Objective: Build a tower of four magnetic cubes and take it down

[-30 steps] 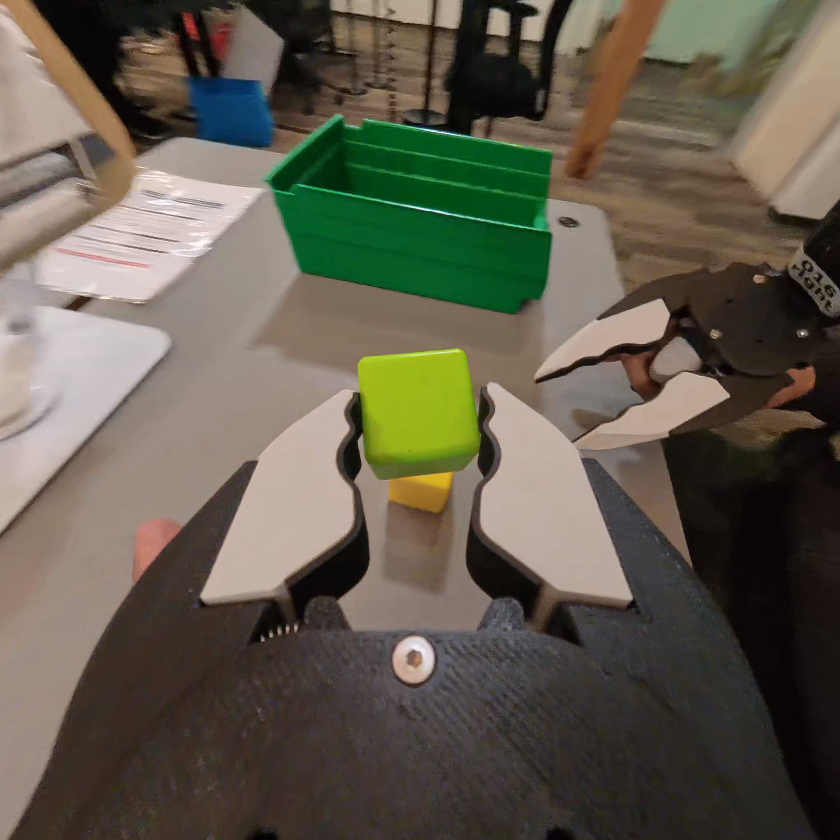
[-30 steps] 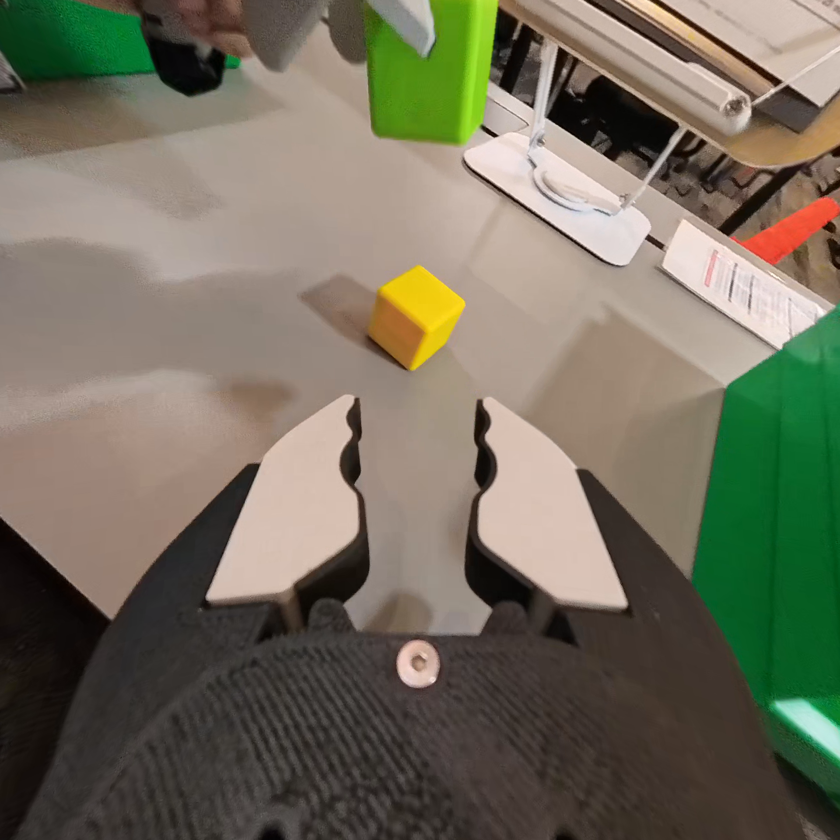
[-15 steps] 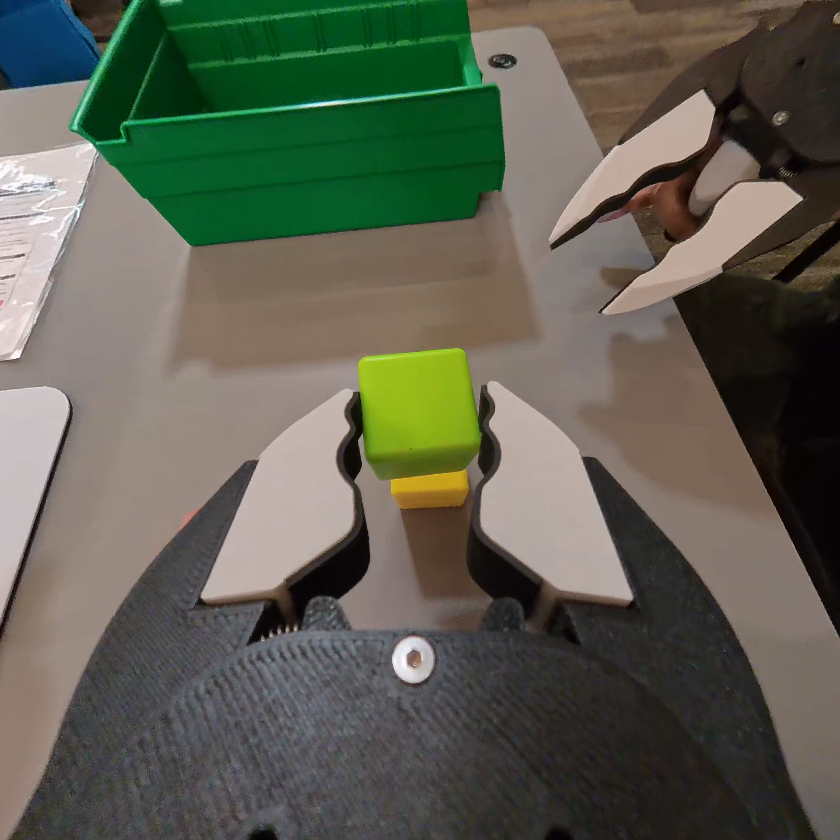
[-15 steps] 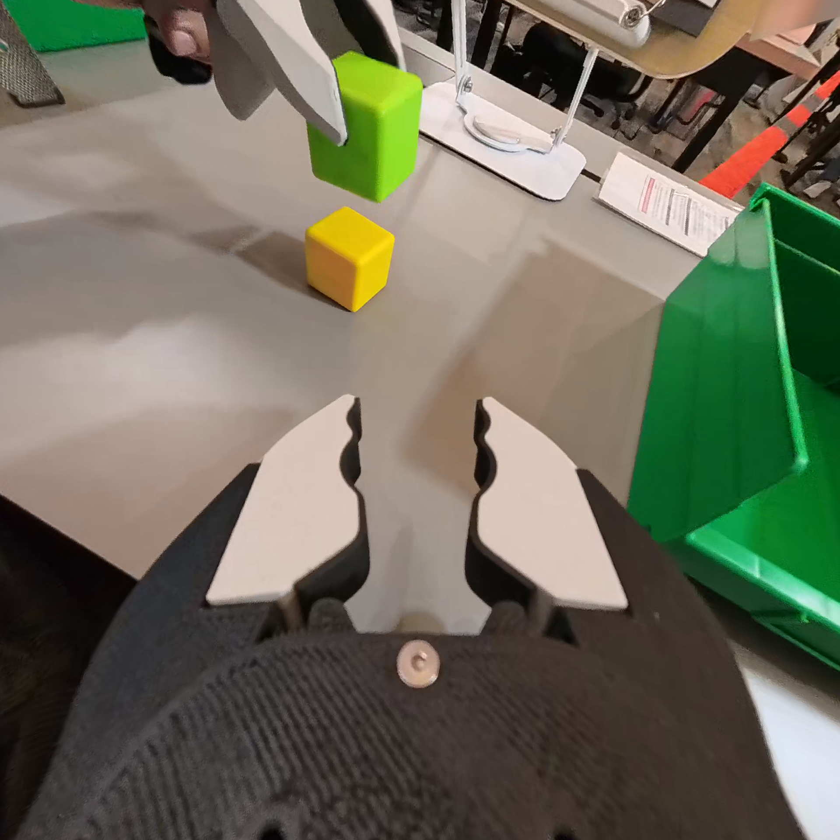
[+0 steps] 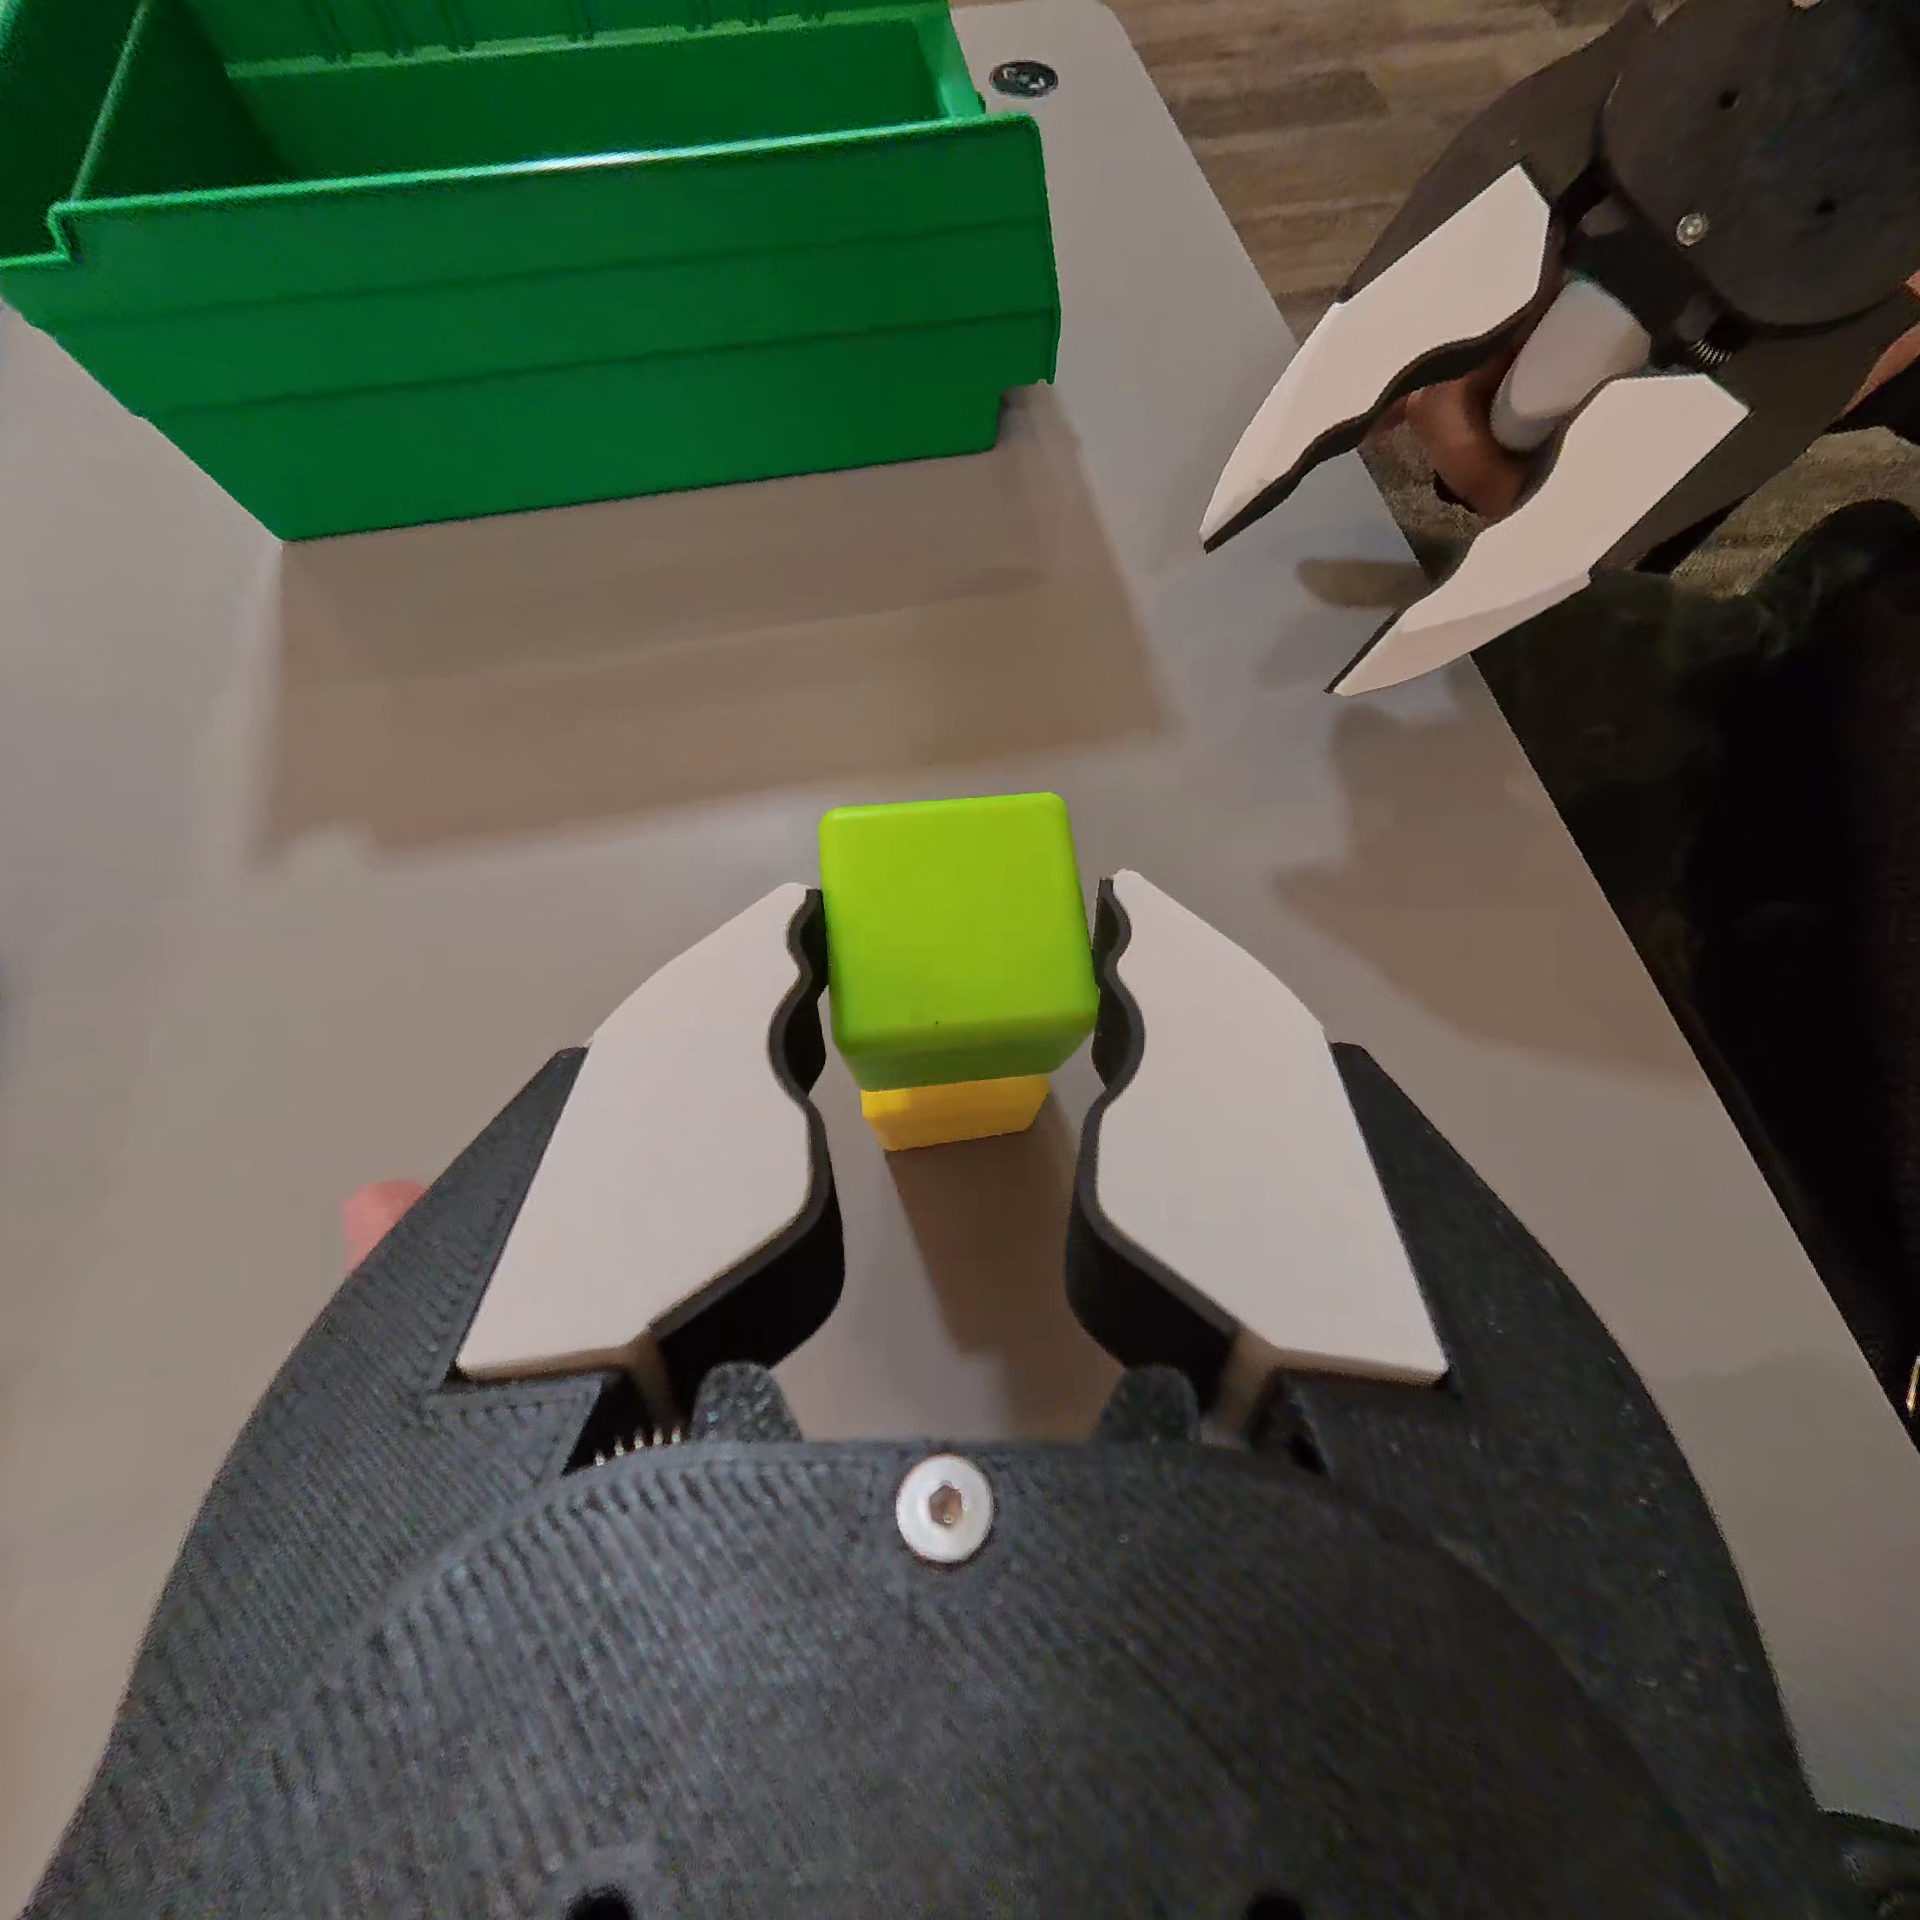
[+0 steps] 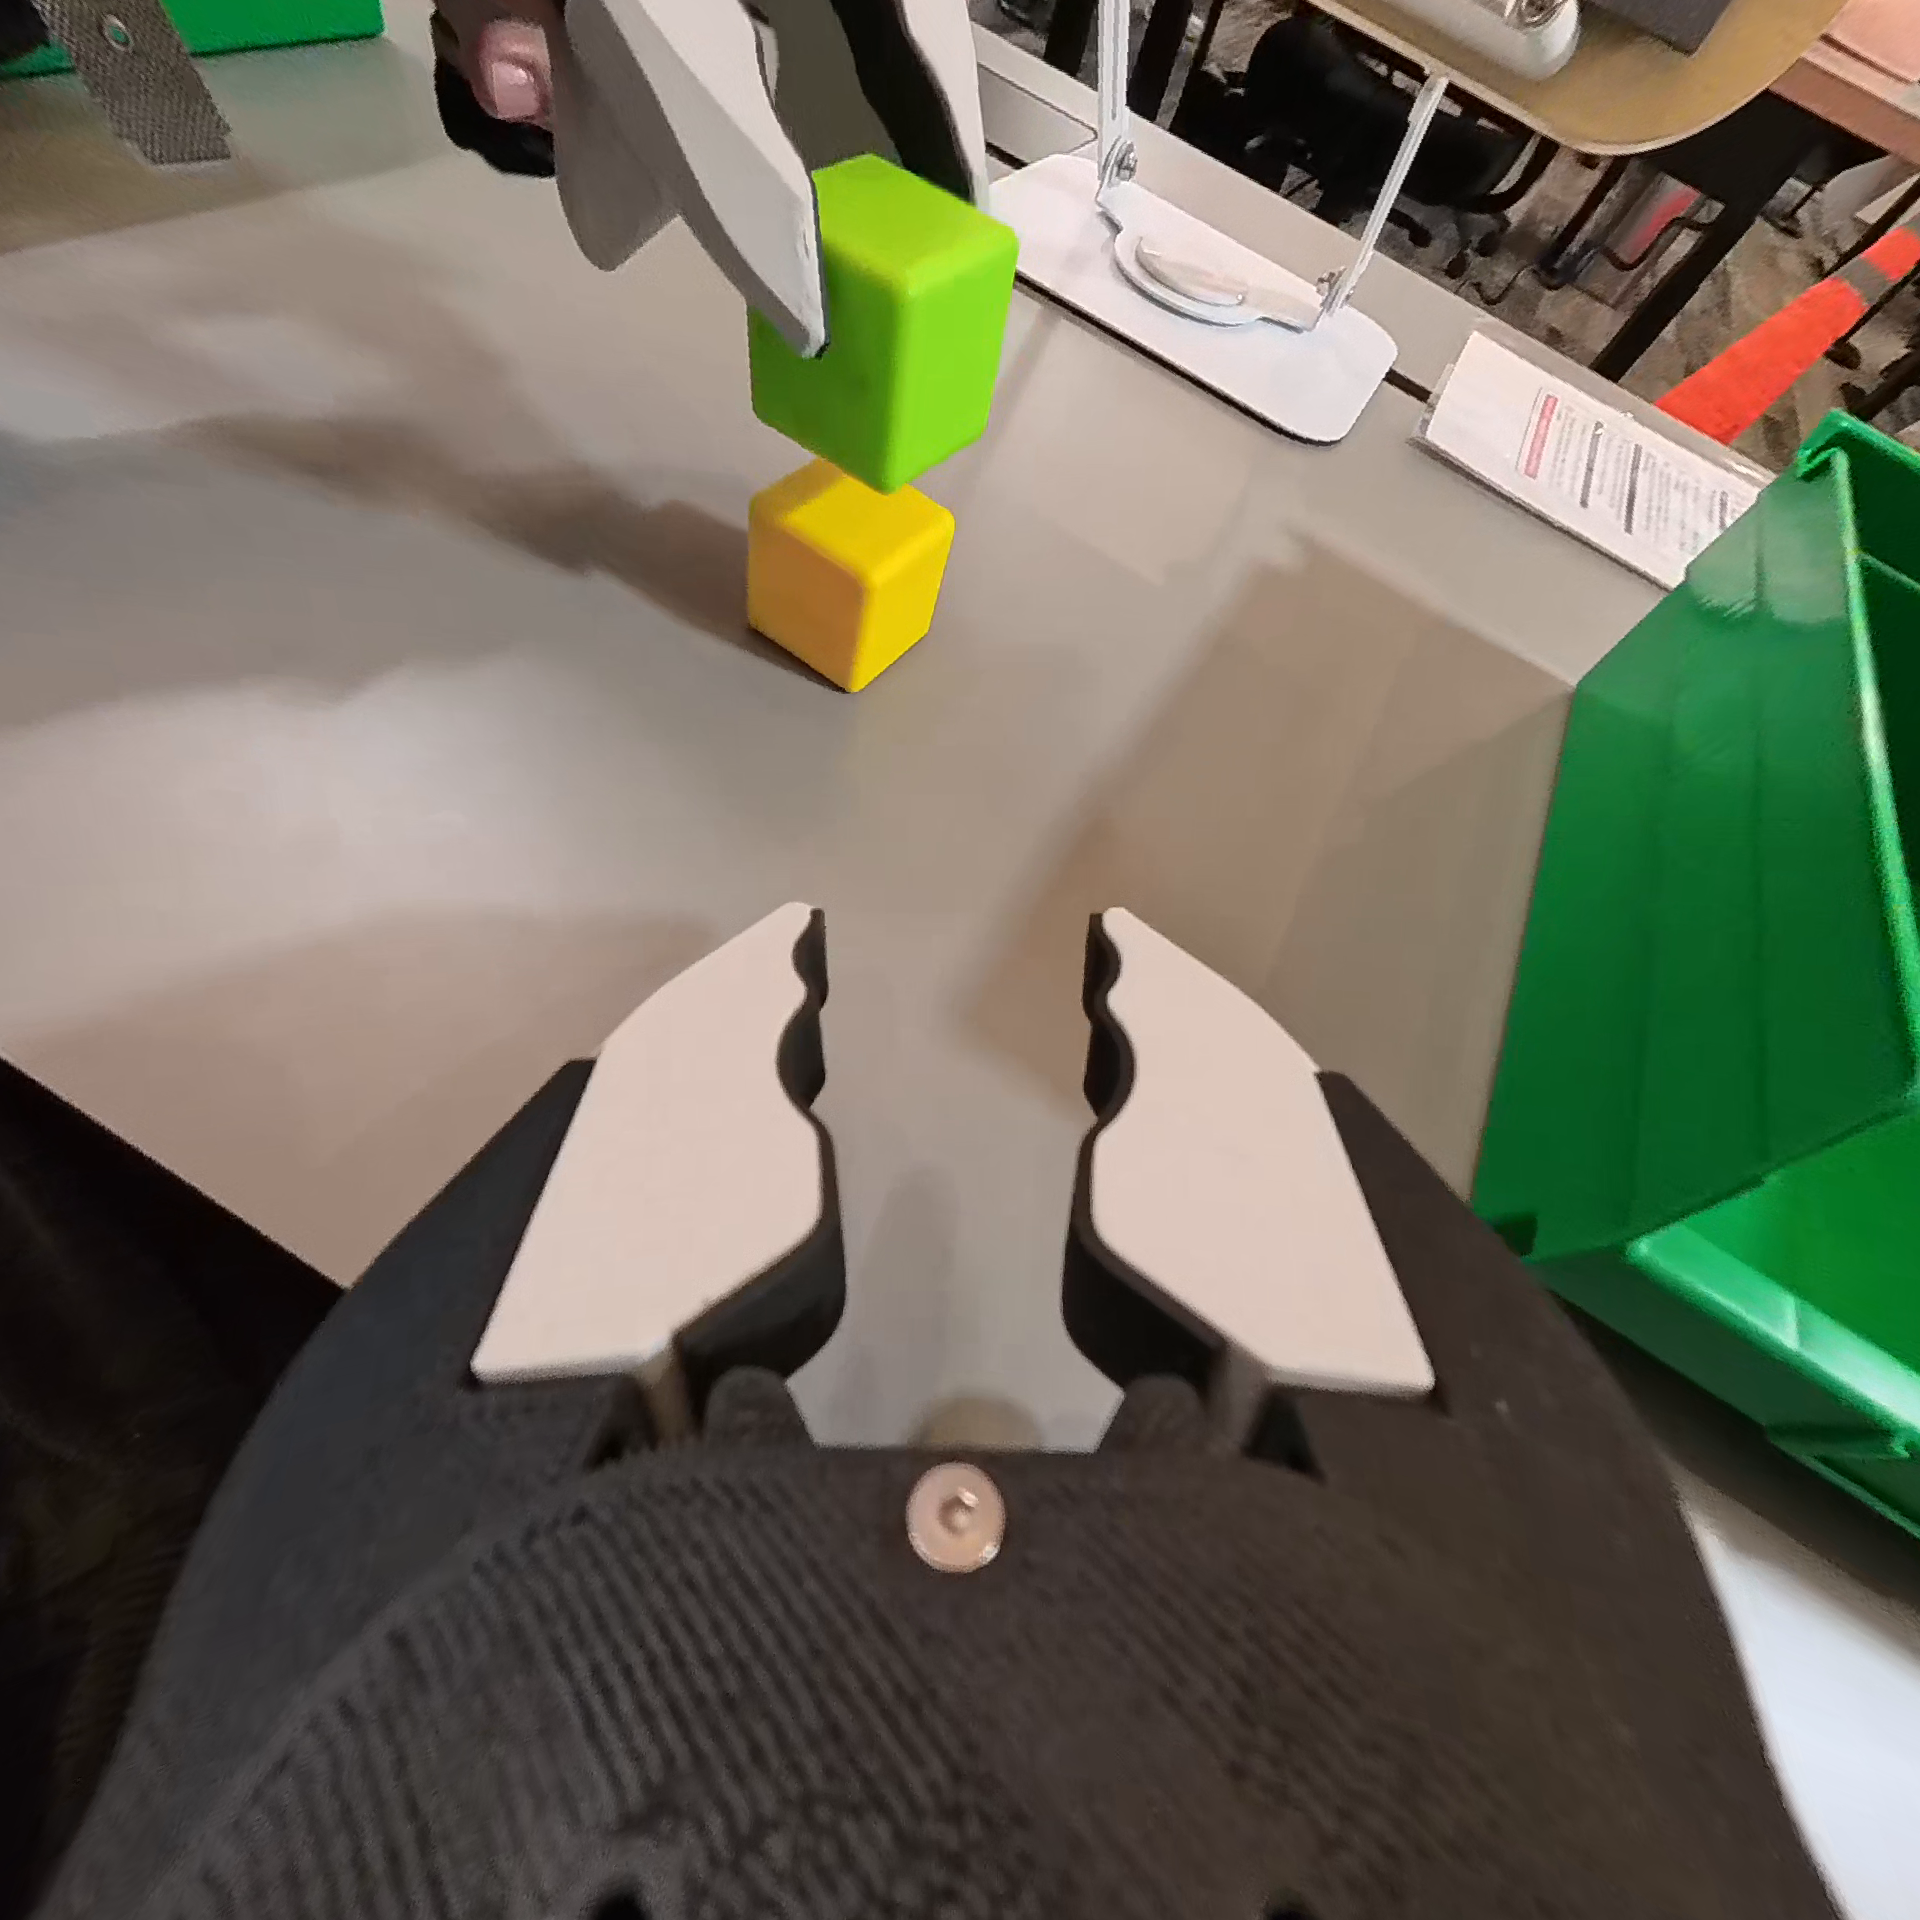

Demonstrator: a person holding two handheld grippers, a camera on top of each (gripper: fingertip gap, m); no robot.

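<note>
My left gripper point(image 5: 956, 889) is shut on a lime green cube point(image 5: 951, 930) and holds it directly over a smaller yellow cube point(image 5: 954, 1120) that stands on the grey table point(image 5: 468, 831). In the right wrist view the green cube point(image 6: 894, 332) hangs tilted, its lowest corner at the top of the yellow cube point(image 6: 847, 577); I cannot tell whether they touch. The left gripper's fingers point(image 6: 707, 177) come down from above. My right gripper point(image 6: 956, 914) is open and empty, low over the table's near edge; it also shows in the left wrist view point(image 5: 1276, 613), to the right of the cubes.
A green plastic bin point(image 5: 520, 260) stands at the back of the table; it shows at the right in the right wrist view point(image 6: 1714, 935). A white stand base point(image 6: 1226, 301) and a printed sheet point(image 6: 1590, 468) lie beyond the cubes. The table edge point(image 5: 1558, 831) runs down the right. Tip to tip, the grippers are about 12 cm apart.
My left gripper has lowered the green cube from well above the table to just over the yellow cube. My right gripper has stayed open and swung a little toward the bin.
</note>
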